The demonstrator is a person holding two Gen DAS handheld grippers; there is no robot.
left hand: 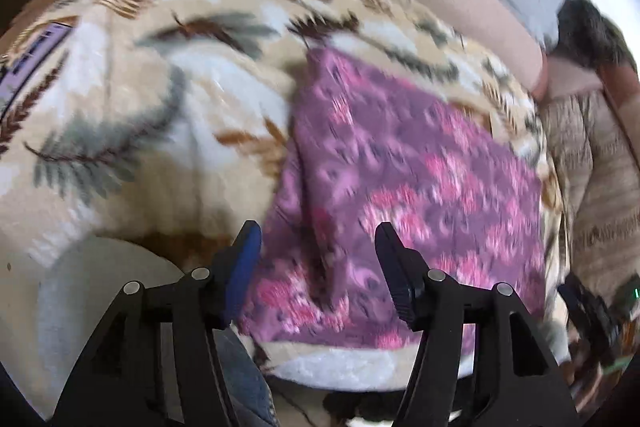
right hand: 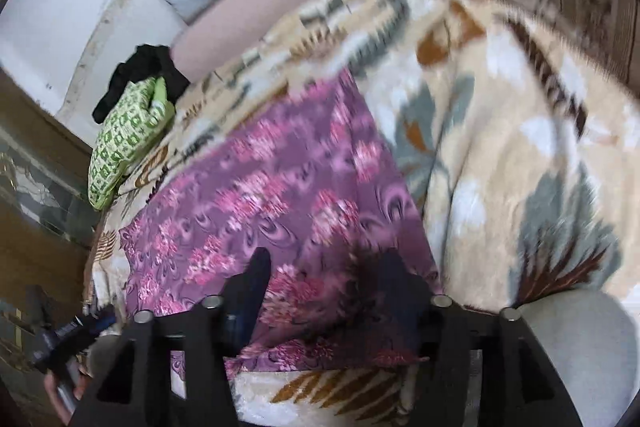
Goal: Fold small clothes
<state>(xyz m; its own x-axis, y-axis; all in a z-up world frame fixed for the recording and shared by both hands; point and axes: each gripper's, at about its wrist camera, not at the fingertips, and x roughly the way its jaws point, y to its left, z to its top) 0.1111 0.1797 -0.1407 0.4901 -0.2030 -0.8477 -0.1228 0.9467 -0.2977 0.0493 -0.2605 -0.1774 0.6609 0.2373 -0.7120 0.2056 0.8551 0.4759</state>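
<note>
Two grippers, fingers spread, empty | purple floral cloth flat on leaf-print blanket | green pillow beyond

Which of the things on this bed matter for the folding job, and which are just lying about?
For the job:
- purple floral cloth, spread flat on the blanket
- left gripper, jaws open over the cloth's near edge
- right gripper, jaws open over the cloth

Lying about:
- leaf-print blanket
- green patterned cloth
- black garment
- pink bolster
</note>
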